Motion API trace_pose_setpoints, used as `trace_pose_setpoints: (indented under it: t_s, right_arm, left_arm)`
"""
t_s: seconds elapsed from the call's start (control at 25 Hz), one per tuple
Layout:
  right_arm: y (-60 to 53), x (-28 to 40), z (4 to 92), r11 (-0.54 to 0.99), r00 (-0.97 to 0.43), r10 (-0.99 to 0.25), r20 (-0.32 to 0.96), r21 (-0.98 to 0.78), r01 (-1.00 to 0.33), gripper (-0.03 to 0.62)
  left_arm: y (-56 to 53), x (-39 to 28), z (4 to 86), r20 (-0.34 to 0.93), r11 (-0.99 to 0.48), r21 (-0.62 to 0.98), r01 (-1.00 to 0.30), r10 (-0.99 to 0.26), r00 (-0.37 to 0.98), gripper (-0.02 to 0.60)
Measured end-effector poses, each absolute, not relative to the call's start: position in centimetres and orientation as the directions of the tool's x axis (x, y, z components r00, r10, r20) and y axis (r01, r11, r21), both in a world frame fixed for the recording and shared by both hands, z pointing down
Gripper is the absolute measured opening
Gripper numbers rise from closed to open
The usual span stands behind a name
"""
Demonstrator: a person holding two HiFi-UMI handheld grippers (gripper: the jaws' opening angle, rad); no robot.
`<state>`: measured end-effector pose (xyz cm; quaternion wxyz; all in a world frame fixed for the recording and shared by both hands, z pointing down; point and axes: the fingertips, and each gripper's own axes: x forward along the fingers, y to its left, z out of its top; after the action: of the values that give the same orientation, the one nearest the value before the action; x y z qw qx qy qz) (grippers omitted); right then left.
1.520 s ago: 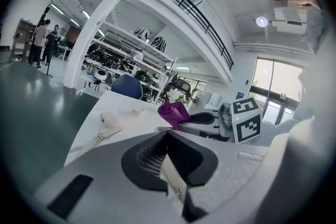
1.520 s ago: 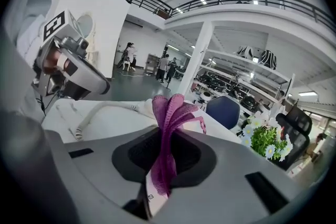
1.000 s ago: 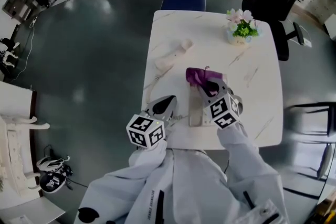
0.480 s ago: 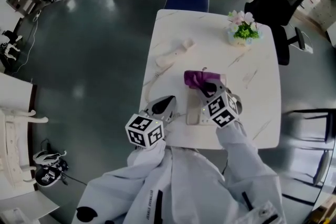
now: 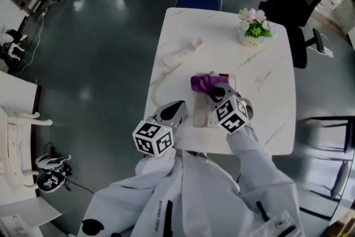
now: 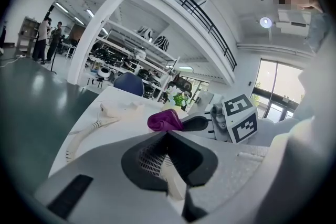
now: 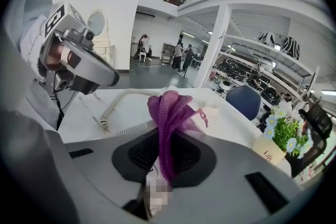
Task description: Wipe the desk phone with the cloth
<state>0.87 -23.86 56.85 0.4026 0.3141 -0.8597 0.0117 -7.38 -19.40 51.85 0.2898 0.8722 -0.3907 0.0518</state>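
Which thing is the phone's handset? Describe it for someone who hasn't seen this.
Find the white table in the middle of the head view. On its far-left part, beyond the purple cloth, lies the cream handset. It alone is a long bar trailing a coiled cord.

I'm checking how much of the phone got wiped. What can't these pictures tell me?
- Phone base: in the head view it is mostly covered by the right gripper and the cloth; its keys are too small to read.
- Cloth-to-phone contact: in the right gripper view, the gripper's own body hides what lies beneath.
- Cord's near end: in the head view, the left gripper hides it.
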Motion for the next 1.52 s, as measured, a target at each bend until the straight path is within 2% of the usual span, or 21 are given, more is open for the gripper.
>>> trace_pose_setpoints:
  t_s: [1.52]
  right_arm:
    - [-16.1,0.1,58.9,0.877,-0.514,-0.412,0.752,0.173,-0.449,0.04]
  left_arm:
    - [-14.0,-7.7,51.4,0.307,-0.481,0.471,-0.74,-0.697,0.648,-0.002]
